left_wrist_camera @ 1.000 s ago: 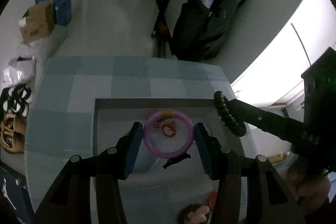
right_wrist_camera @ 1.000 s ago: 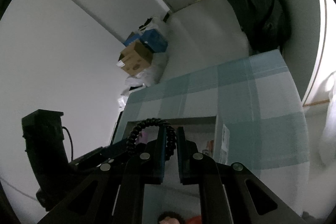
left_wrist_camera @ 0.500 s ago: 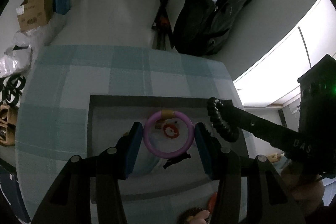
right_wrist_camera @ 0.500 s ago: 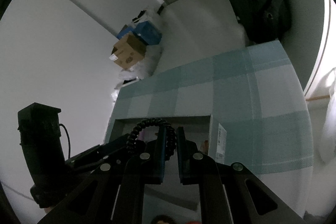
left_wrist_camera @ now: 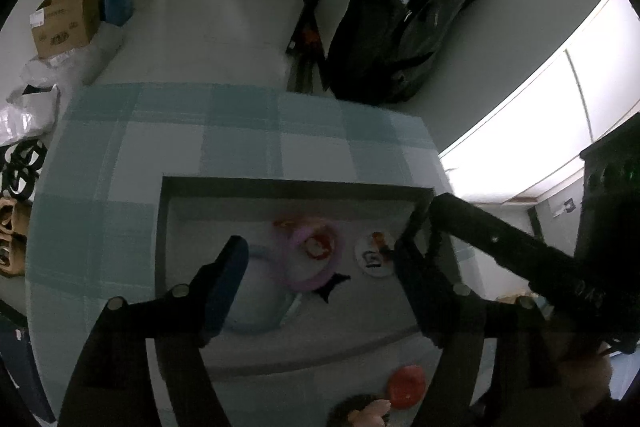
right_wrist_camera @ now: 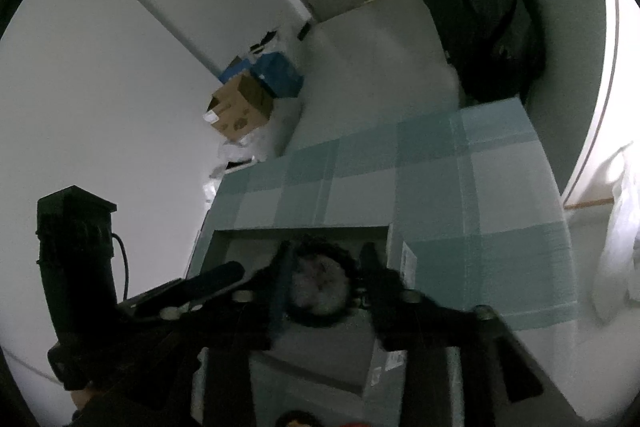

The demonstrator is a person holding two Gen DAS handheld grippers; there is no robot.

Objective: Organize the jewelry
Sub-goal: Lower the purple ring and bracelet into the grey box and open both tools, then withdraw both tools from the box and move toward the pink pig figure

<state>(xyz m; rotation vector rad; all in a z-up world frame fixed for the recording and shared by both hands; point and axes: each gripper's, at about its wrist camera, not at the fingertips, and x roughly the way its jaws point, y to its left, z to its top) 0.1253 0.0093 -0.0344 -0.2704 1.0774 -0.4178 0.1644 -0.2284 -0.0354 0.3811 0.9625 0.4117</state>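
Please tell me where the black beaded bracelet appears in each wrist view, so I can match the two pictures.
Left wrist view: not clearly visible; the right gripper hides that corner of the box.
Right wrist view: black beaded bracelet low centre, between the right gripper's opening fingers, over the box.
Shared landmark: the open grey box on the checked cloth.

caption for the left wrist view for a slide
Left tool opening above a purple bangle lying in the grey box on a checked tablecloth.
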